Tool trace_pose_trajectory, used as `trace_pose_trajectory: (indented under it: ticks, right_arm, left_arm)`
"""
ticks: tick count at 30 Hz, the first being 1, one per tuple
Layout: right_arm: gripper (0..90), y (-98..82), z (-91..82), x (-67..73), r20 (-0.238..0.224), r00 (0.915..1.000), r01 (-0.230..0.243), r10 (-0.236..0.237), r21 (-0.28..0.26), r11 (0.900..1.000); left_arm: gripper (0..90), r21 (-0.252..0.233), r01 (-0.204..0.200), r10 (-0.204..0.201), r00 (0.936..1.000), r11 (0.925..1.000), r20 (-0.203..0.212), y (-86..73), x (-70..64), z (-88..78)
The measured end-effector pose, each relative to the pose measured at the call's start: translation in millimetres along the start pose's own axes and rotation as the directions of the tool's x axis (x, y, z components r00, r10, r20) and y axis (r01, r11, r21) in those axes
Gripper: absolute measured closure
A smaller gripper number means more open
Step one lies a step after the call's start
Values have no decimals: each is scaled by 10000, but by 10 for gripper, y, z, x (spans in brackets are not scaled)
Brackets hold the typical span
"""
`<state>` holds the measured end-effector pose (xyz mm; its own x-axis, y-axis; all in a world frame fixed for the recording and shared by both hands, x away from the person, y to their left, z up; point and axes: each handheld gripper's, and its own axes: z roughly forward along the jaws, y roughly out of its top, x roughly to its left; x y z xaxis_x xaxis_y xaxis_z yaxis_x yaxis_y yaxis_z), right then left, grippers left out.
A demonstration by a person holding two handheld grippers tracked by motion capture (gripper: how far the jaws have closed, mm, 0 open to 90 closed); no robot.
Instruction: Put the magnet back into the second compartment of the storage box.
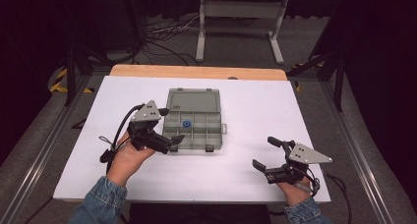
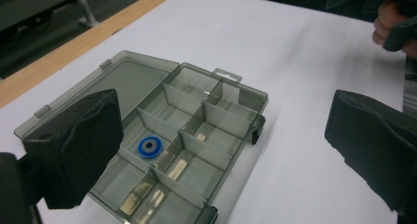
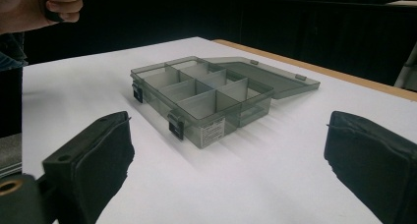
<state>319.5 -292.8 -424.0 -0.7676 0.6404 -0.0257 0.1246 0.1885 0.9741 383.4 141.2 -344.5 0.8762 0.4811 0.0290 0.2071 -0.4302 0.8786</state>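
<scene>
Low at the frame's bottom right: right gripper (image 1: 264,154) resting on the white table (image 1: 305,111), jaws wide, holding nothing. Left of centre, left gripper (image 1: 172,141) spread wide and empty at the near edge of the open compartment box (image 1: 209,135). Farther in, blue ring (image 1: 187,124) lying in a middle compartment; best reached straight down between the dividers, closing gently.

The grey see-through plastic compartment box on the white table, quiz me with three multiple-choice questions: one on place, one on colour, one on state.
1. Where does the small ring lie?
A. in a compartment of the grey see-through plastic compartment box
B. on the flat lid
C. on the white table

2. What colour is the ring?
A. red
B. blue
C. yellow

3. How is the lid?
A. shut
B. taken off
C. folded open, flat

Key: 1 A, dividers surround it in the left gripper view. 2 B, it is plainly blue. 3 C, it lies flat behind the compartments, hinged on.
</scene>
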Motion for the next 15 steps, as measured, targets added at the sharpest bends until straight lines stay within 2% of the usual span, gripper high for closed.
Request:
trace_pose_trajectory:
  ticks: [4, 6, 8, 10, 15]
  right_arm:
    - [47, 0, 1, -2, 7, 10000, 24, -24, -11, 10000]
    - [47, 0, -1, -3, 6, 10000, 38, -38, -8, 10000]
    - [47, 1, -2, -1, -17, 10000, 50, -50, -44, 10000]
    - [47, 1, -2, -1, -19, 10000, 76, -76, -45, 10000]
    - [46, 1, -7, -4, -41, 9999, 109, -110, -90, 9999]
  left_arm:
    - [20, -509, -108, 103, 9999, 9986, -104, -78, -24, -93]
    - [20, -851, -21, 12, 9999, 9964, -102, -125, -34, -138]
    - [20, -1251, 105, -116, 9999, 9921, -75, -185, -44, -174]
    - [20, -1451, 78, -102, 9998, 9894, -154, -229, -48, -199]
    - [20, -2156, 178, -204, 9997, 9763, -97, -363, -42, -287]
